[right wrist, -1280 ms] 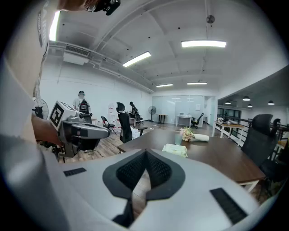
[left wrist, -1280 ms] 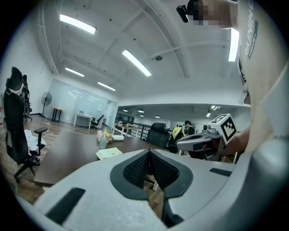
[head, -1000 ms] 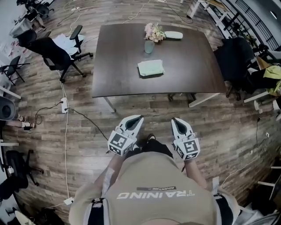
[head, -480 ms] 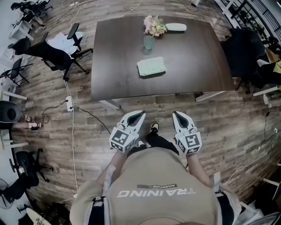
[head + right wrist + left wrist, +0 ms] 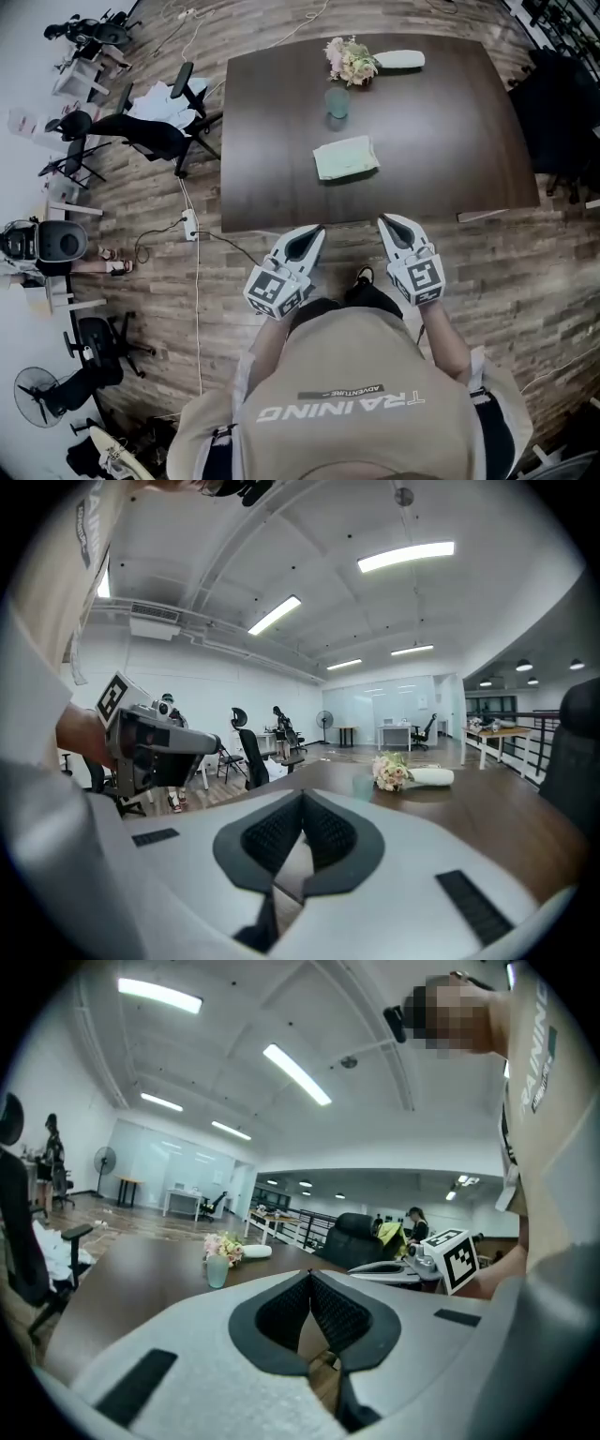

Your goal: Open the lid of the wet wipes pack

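Pack: we see the wet wipes pack (image 5: 346,157) lying flat near the middle of the counter (image 5: 450,131), on our side of a cup (image 5: 337,101) and a bunch of flowers (image 5: 351,61).
Lid: it is too small for us to make out from the head view. Nothing stands up from the pack, so we judge it closed.
Left claw: the left claw (image 5: 315,230) has its pads pressed together at the tips with nothing between them. It is at the counter's near edge, well apart from the pack.
Right claw: the right claw (image 5: 386,221) is likewise pressed together and empty. It is held beside the left one, just at the near edge.
Done so far: as we read it, nothing on the pack itself. Neither claw touches it.
Left to do: we must reach across the counter to the pack, likely steady it with one claw, catch the lid's edge with the other and lift it open.
Stage: approach only, so we place the task at its very start.
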Demonstrator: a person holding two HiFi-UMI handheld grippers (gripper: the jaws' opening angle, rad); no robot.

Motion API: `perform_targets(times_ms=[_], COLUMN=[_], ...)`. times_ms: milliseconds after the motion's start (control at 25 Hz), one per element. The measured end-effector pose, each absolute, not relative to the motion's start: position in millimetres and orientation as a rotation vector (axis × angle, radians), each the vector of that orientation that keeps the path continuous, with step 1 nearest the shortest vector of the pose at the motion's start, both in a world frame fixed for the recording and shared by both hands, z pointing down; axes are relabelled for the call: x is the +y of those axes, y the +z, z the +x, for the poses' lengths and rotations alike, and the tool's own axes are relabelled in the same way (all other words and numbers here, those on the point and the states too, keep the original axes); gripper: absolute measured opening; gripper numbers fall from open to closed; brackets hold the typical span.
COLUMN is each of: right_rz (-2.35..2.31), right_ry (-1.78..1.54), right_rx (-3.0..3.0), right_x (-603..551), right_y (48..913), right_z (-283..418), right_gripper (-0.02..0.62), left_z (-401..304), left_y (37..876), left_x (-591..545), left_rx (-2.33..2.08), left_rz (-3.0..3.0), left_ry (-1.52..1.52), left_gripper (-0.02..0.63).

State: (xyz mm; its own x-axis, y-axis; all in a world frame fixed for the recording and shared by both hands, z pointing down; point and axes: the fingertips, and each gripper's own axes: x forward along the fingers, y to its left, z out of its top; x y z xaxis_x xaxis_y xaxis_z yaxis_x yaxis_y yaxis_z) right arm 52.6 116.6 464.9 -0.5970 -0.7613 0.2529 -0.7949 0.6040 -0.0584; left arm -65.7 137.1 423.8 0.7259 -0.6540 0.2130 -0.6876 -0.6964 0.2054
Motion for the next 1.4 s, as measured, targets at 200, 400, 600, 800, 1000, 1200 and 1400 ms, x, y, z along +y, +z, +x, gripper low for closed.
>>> perform_targets(times_ms=[200, 400, 600, 800, 1000, 1200, 1400], right_rz=[1.262, 1.25, 1.311, 1.366, 1.348, 1.345, 1.3], right_ry=[0.234, 0.291, 0.255, 0.21, 0.136, 0.138, 0.149], right_rx=[-2.607, -2.563, -2.512, -2.474, -2.457, -2.384, -2.338], right_x=[102.2, 99.4, 75.8, 44.3, -0.2, -27.4, -43.1], right_y=[477.3, 494.3, 485.7, 462.2, 445.6, 457.7, 476.9], right_z=[49.5, 52.1, 54.7, 50.7, 16.3, 9.5, 9.4], right_gripper=[0.012, 0.013, 0.013, 0.014, 0.014, 0.014, 0.014], left_z=[-87.1, -91.7, -82.6, -76.6, -94.1, -101.3, -104.1], left_y=[448.1, 457.0, 454.9, 434.7, 448.3, 469.3, 486.1], left_x=[129.1, 109.9, 71.3, 30.9, -3.6, -21.8, -42.0], left_rx=[-1.115, -1.097, -1.004, -0.936, -0.895, -0.785, -0.759], left_rz=[2.528, 2.516, 2.591, 2.707, 2.743, 2.728, 2.706], left_ry=[0.193, 0.221, 0.184, 0.155, 0.229, 0.253, 0.288], left_gripper=[0.009, 0.009, 0.009, 0.009, 0.009, 0.009, 0.009])
